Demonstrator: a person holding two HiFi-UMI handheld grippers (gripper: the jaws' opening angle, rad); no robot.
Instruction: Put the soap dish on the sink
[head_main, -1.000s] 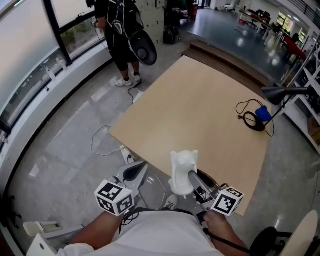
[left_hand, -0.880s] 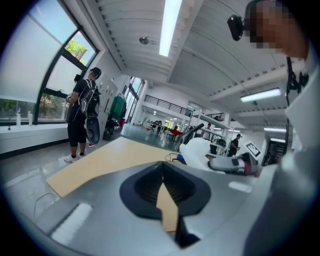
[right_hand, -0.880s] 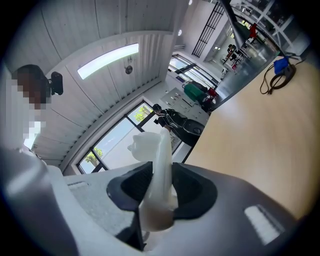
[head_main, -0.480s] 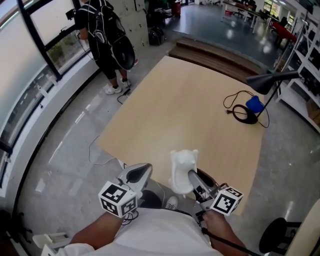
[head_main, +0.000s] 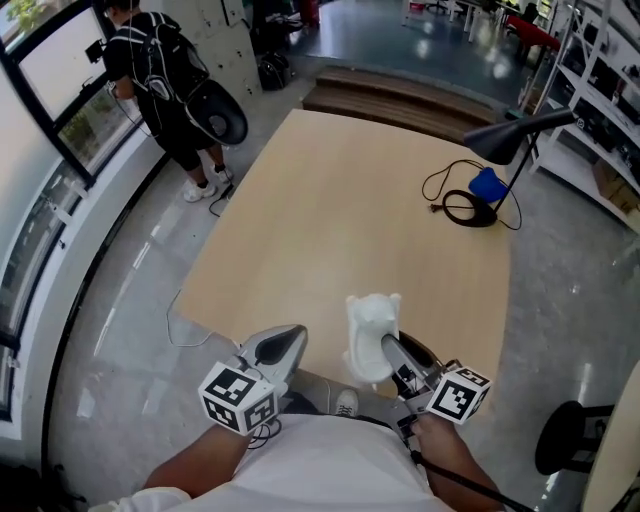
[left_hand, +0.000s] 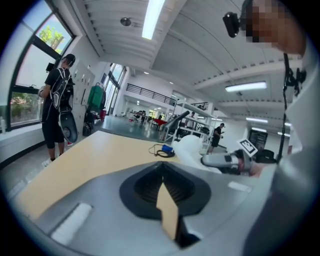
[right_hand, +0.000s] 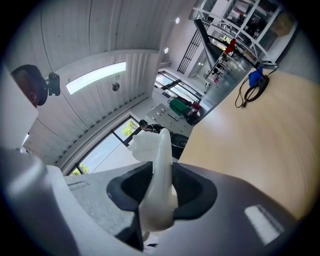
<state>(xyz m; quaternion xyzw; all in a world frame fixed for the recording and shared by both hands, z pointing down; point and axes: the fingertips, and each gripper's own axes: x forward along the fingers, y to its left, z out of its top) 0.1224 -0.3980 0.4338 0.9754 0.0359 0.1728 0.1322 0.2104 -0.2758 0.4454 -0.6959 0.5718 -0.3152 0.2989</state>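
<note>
Table (head_main: 350, 220) fills the middle. Soap dish (head_main: 372, 330) sits between the right gripper's (head_main: 392, 357) jaws, over the table's near edge, with the left gripper (head_main: 280, 345) just to its left at that same edge. Lamp (head_main: 510, 138) and cable (head_main: 440, 185) are on the table's far right. A person (head_main: 160, 95) stands on the floor far left, and the steps (head_main: 400, 95) lie behind the table's far end.

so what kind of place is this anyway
Probably a big open lab or workshop hall rather than a home: a large wooden table stands in the open, metal shelving lines one side, and tall windows run along a polished concrete floor.
</note>
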